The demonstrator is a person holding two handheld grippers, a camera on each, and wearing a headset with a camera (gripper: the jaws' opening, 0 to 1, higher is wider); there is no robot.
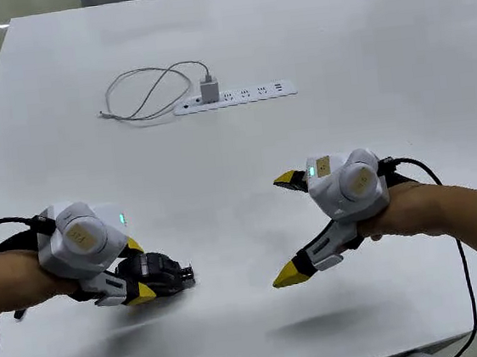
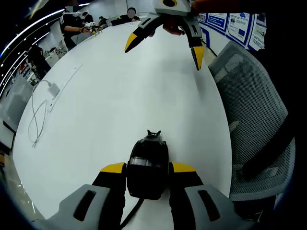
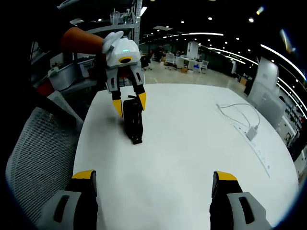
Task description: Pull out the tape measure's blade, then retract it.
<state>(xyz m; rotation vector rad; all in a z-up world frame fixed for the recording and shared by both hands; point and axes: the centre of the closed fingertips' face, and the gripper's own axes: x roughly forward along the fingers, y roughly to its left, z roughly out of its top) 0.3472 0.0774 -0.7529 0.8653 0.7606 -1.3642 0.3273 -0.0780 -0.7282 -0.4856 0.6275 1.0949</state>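
Left gripper [image 2: 147, 167], fingers [image 2: 113, 168] tight around black tape measure [image 2: 148, 155], blade tip [image 2: 153, 133] toward wide-open, empty right gripper [image 1: 287, 227]

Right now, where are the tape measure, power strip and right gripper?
tape measure [image 2: 147, 165], left gripper view, black case.
power strip [image 1: 251, 93], head view, white body.
right gripper [image 1: 286, 227], head view, between tips.

Bright overhead light, soft shadows on the white table [image 1: 335, 40]; fisheye edges warp.

Showing rounded white-grey housings [image 1: 74, 238] on left tool [image 1: 150, 271] and right tool [image 1: 285, 229]; bearing yellow-tipped jaws, green indicator lights [image 1: 311, 169], tan labels [image 1: 360, 183]; trailing black cables [image 1: 470, 291] from each.
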